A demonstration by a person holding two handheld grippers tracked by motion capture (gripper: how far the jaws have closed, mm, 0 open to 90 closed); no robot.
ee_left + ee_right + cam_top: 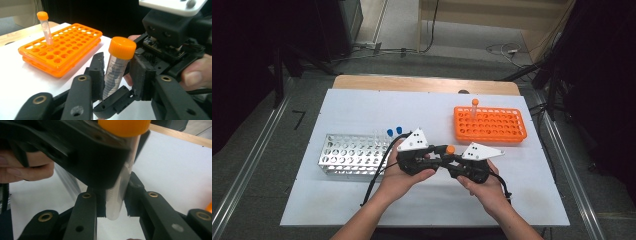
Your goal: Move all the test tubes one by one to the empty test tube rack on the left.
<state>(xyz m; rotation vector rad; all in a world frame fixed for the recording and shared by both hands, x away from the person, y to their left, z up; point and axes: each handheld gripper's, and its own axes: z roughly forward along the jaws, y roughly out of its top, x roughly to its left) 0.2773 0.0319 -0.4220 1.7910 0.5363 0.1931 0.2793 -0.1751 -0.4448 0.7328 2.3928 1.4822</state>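
Racks first, left to right. Metal rack [354, 154] lies on the white table [362, 107] at near left, just left of the hands; two blue-capped tubes [394, 131] stand at its far right corner, and the other wells that can be seen look empty. Orange rack [490, 124] sits at far right, well apart from the metal one; a single orange-capped tube [474, 106] stands upright in a well near its far left corner, the remaining holes open.

Between the racks, near centre, the two grippers meet tip to tip. Left gripper [117, 75] has its jaws set around the upper barrel of the clear tube with the orange cap [117, 68], one pad on each side, close against it; no earlier view to compare. Right gripper [115, 201] pinches the lower end of the same tube, pads pressed on the barrel, rounded tip showing just below them.

The tube is held above the table, clear of both racks. Long axis near upright, slightly tilted, cap up, tip down; graduation marks run along the barrel.

Surroundings: cables trail off the grippers toward the near edge. The right gripper body and the person's fingers [197, 77] crowd the tube closely in the left gripper view.
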